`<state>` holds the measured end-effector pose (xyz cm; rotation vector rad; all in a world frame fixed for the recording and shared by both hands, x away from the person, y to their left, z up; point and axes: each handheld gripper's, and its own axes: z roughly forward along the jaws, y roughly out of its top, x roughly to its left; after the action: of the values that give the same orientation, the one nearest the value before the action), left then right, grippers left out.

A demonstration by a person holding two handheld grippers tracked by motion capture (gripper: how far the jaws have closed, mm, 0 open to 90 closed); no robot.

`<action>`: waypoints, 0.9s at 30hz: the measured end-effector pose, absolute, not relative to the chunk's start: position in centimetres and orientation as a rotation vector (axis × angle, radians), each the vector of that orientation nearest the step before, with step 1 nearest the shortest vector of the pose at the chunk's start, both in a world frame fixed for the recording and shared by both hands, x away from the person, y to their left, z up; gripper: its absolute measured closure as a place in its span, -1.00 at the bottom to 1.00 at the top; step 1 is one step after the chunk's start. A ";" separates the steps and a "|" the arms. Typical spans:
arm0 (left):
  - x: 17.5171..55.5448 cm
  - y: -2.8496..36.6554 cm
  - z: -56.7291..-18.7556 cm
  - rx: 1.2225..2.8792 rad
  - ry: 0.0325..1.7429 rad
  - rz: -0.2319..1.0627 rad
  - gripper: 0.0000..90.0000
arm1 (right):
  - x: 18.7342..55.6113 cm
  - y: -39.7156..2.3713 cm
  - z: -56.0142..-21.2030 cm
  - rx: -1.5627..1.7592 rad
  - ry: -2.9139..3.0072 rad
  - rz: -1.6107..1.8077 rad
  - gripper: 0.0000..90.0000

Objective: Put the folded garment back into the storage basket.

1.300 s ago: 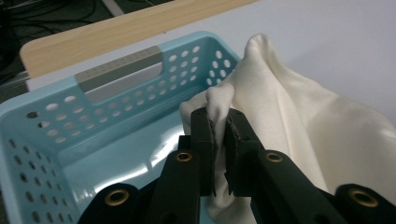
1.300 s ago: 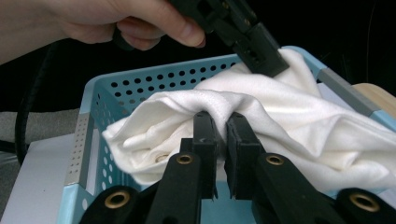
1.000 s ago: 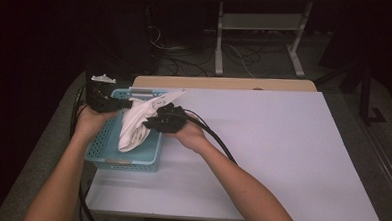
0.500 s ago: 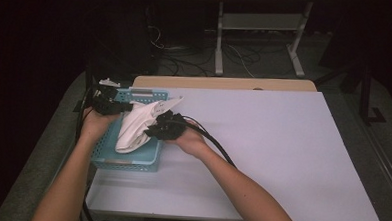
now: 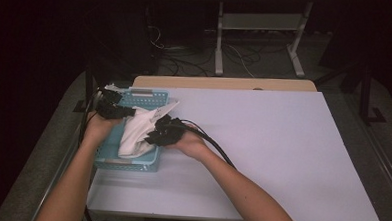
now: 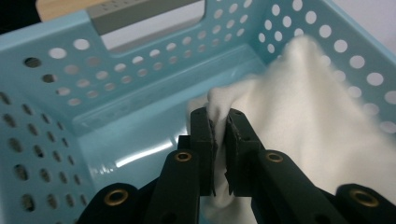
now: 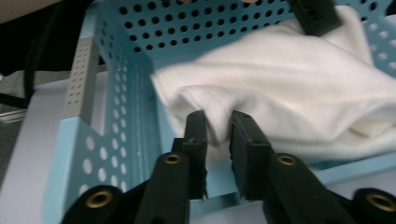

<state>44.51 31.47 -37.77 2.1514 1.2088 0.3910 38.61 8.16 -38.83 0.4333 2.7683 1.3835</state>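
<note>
A white cloth (image 5: pixel 135 133) lies bunched in a light blue perforated basket (image 5: pixel 131 165) at the table's left, with one corner draped over the far right rim. My left gripper (image 5: pixel 126 112) reaches in from the left, shut on a fold of the cloth (image 6: pixel 317 126) above the basket floor (image 6: pixel 140 140). My right gripper (image 5: pixel 152 136) comes over the basket's right wall. Its jaws (image 7: pixel 217 119) have just been opening. A fold of cloth (image 7: pixel 303 79) still sits loosely between them. A black jaw of the left gripper (image 7: pixel 313 16) shows at the cloth's far side.
The basket stands near the left edge of a white table (image 5: pixel 272 144) with broad bare room to its right. A wooden strip (image 5: pixel 225 83) runs along the far edge. A metal stand (image 5: pixel 258 23) and floor cables lie beyond. Black cables trail from both hands.
Both hands have come down a little and the cloth has sunk deeper into the basket, bunching lower than before.
</note>
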 end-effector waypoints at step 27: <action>45.0 31.8 -38.1 1.995 1.266 0.418 -0.19 | 39.7 3.0 -36.9 0.578 2.656 1.450 -0.07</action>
<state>45.02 31.81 -38.10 1.9945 1.2664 0.4176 39.71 2.96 -36.89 0.5780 2.6555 1.4496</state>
